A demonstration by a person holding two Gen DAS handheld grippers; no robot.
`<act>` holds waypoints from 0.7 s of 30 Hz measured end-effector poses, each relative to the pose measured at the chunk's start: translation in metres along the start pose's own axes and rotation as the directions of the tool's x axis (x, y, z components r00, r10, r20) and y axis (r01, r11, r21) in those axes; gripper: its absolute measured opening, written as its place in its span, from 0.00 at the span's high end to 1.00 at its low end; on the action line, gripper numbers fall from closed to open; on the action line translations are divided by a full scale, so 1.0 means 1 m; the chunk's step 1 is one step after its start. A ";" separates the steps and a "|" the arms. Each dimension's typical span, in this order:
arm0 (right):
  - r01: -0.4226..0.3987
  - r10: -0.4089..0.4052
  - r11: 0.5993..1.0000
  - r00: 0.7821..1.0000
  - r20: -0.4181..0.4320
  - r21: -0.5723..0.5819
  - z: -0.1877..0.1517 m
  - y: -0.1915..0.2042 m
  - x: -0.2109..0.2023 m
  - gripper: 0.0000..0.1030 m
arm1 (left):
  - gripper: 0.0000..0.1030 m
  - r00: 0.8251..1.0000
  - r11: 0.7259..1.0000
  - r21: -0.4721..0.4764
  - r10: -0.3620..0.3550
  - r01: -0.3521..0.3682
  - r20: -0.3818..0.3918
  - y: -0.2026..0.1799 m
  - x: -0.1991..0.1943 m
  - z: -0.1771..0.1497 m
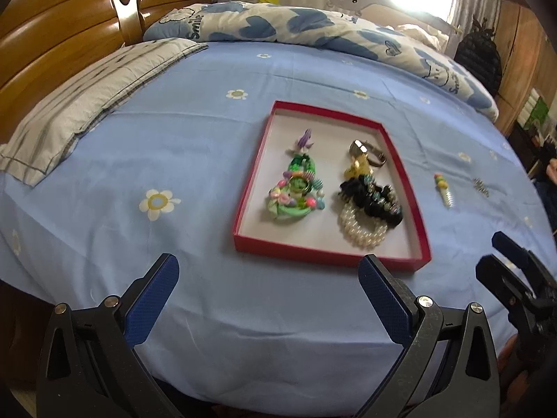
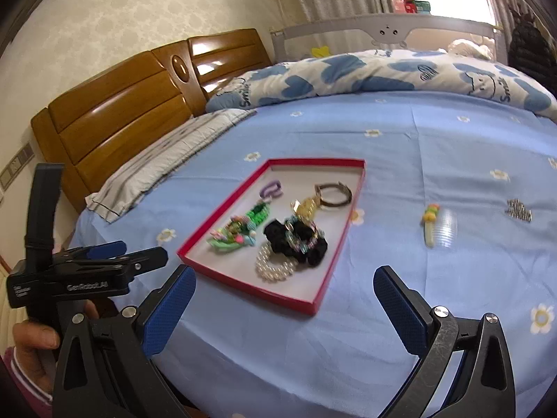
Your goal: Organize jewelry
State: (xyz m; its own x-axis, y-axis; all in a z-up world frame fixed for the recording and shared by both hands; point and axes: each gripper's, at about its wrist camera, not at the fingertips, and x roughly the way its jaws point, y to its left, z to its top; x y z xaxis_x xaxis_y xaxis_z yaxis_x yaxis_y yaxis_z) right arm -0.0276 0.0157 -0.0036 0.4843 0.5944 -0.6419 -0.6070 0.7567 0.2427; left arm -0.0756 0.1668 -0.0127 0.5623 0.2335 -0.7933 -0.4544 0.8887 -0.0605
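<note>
We judge task mostly done: red tray (image 2: 334, 280) on bed (image 2: 400, 146) holds green beaded piece (image 2: 240, 231), pearl bracelet (image 2: 275, 268), black scrunchie (image 2: 303, 240), metal bangle (image 2: 334, 193). We see two pieces left on sheet, right of tray: small comb clip (image 2: 437, 224), silver clip (image 2: 518, 210) farther out. Left tool (image 1: 268, 291), right tool (image 2: 283, 294): both spread wide, gripping nothing, near bed edge. Pillow (image 2: 167, 163), quilt (image 2: 383, 73) well apart; nothing blocks reach.
</note>
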 end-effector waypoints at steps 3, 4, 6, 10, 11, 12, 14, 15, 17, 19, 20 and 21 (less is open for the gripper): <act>0.022 -0.022 1.000 1.000 -0.009 0.003 -0.007 -0.003 0.006 0.00 | 0.00 1.000 1.000 0.016 0.014 -0.014 0.004 -0.003 0.000 -0.004; 0.024 -0.024 1.000 1.000 -0.016 0.007 -0.008 -0.004 0.008 0.00 | 0.00 1.000 1.000 0.018 0.014 -0.014 0.004 -0.004 0.000 -0.005; 0.024 -0.024 1.000 0.999 -0.027 0.012 -0.009 -0.004 0.010 0.00 | 0.00 1.000 1.000 0.022 0.018 -0.019 0.001 -0.005 0.001 -0.005; 0.029 -0.028 0.999 0.998 -0.054 0.016 -0.011 -0.005 0.015 0.00 | 0.00 0.999 0.998 0.041 0.045 -0.045 0.002 -0.008 0.001 -0.004; 0.031 -0.030 0.999 0.998 -0.060 0.015 -0.011 -0.006 0.016 0.00 | 0.00 0.999 0.998 0.046 0.052 -0.052 0.004 -0.009 0.001 -0.003; 0.030 -0.029 0.999 0.998 -0.064 0.015 -0.012 -0.005 0.017 0.00 | 0.00 0.998 0.997 0.049 0.055 -0.056 0.006 -0.010 0.001 -0.003; 0.029 -0.028 0.999 0.997 -0.068 0.016 -0.012 -0.005 0.019 0.00 | 0.00 0.998 0.997 0.052 0.062 -0.062 0.006 -0.010 0.001 -0.002; 0.030 -0.029 0.999 0.997 -0.069 0.015 -0.012 -0.004 0.019 0.00 | 0.00 0.998 0.996 0.053 0.065 -0.065 0.007 -0.010 0.000 -0.001; 0.027 -0.026 1.000 0.997 -0.075 0.013 -0.012 -0.004 0.021 0.00 | 0.00 0.998 0.996 0.056 0.069 -0.069 0.008 -0.011 0.000 -0.001; 0.025 -0.024 1.000 0.997 -0.076 0.011 -0.011 -0.003 0.021 0.00 | 0.00 0.997 0.995 0.060 0.075 -0.075 0.010 -0.011 0.000 0.000; 0.024 -0.023 1.000 0.997 -0.077 0.010 -0.011 -0.002 0.022 0.00 | 0.00 0.997 0.995 0.061 0.075 -0.076 0.012 -0.012 0.000 0.000; 0.025 -0.024 1.000 0.997 -0.077 0.009 -0.011 -0.002 0.022 0.00 | 0.00 0.997 0.995 0.064 0.076 -0.076 0.014 -0.012 0.000 0.000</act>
State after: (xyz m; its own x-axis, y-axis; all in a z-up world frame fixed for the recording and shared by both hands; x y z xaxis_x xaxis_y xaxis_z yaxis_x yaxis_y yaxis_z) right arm -0.0225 0.0245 -0.0261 0.4489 0.5531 -0.7019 -0.5891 0.7737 0.2329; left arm -0.0701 0.1557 -0.0116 0.5361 0.3056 -0.7869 -0.4509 0.8917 0.0392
